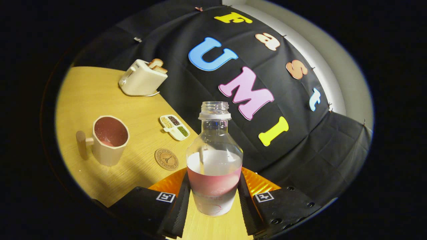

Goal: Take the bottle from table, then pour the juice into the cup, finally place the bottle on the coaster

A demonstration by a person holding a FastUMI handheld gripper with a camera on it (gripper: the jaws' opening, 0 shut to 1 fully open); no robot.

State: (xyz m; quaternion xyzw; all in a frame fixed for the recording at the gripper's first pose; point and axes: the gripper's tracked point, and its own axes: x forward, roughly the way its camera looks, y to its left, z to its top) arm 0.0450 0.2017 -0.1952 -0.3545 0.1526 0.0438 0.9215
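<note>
Between the tongs point(213, 196), clamped by both fingers, clear uncapped bottle point(214, 160), pink-banded label; tilted view

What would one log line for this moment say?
gripper: shut on bottle | bottle: uncapped, lifted | cup: on table | coaster: bare, beside cup

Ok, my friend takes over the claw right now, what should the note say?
Claw: shut on the bottle, lifted and tilted above the table; cap off, a little liquid inside.
Cup: upright beyond the fingers, pinkish inside, beside the round coaster.
Coaster: bare.
Toaster and snack tray sit farther back.
Done: bottle picked up; pouring seems done.
Left: stand the bottle on the coaster.
</note>
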